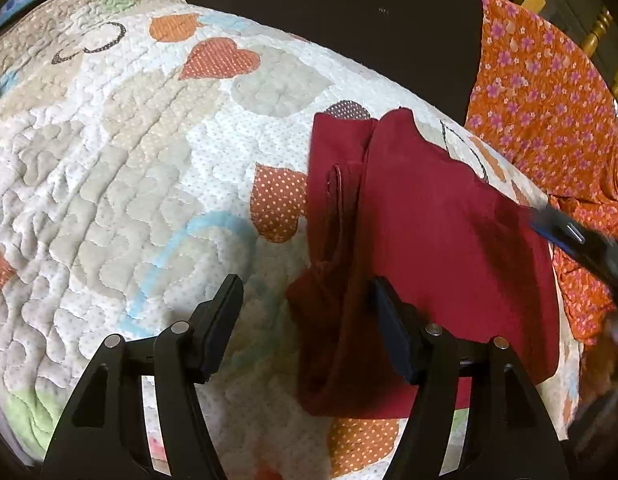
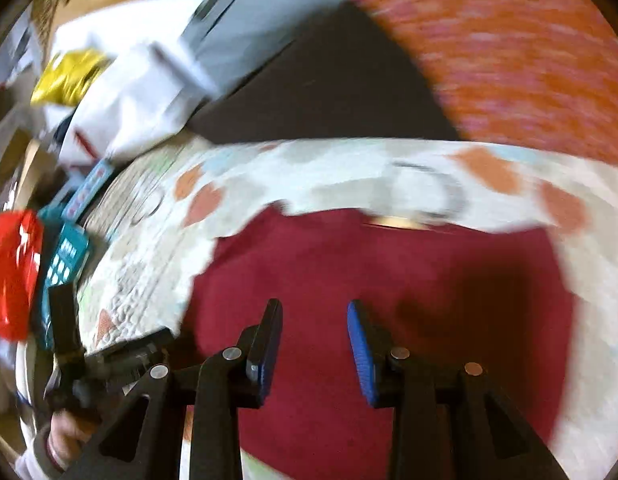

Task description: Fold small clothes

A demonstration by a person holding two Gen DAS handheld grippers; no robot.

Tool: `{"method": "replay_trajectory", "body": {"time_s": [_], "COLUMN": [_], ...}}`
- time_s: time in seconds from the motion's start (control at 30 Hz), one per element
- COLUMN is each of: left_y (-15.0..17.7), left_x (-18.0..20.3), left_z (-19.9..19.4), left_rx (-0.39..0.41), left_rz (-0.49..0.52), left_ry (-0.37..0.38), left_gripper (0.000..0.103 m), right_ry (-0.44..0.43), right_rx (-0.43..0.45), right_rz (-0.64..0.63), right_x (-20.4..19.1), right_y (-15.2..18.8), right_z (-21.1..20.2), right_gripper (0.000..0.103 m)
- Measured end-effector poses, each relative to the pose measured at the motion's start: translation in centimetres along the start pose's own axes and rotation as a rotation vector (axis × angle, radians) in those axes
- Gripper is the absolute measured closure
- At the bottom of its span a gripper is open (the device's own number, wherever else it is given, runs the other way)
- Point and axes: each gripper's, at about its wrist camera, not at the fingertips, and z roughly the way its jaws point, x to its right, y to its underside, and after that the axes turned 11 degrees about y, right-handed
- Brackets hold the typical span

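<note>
Red garment (image 1: 449,232) (apparently lengthwise away) lies under both empty, parted hand-held grippers (image 1: 305,320) (image 2: 315,344).

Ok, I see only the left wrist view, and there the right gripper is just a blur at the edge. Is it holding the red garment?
Observer: No. In the right wrist view the right gripper has its jaws apart with nothing between them. It is above the red garment.
Operator: And what lies past the side of the quilt that my view cuts off?
Observer: A red packet and a teal item sit just off the edge of the quilt. Both are too blurred to identify further.
</note>
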Motion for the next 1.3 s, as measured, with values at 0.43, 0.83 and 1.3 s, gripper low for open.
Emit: {"method": "replay_trajectory", "body": {"time_s": [0.43,0.83,1.3], "left_y": [-0.9,-0.5,0.3], "left_x": [0.3,1.2,5.5], "left_z": [2.2,1.8,-2.3], "left_rx": [-0.033,-0.015,0.109], "left_rz": [-0.053,-0.014,0.204], "left_ry": [0.014,0.030,0.292], "left_gripper": [0.029,0.030,0.069], "right_ry": [-0.005,-0.097,-0.174], "right_rx": [-0.174,-0.137,-0.194], "right_rz": [-0.101,0.036,0.121], "right_x": [-7.6,-4.5,-4.7], "right_y": [-3.8,-3.5,-4.5], "right_z": [14.0,8.0,8.5], "right_gripper": [0.071,0.048,0.034]}}
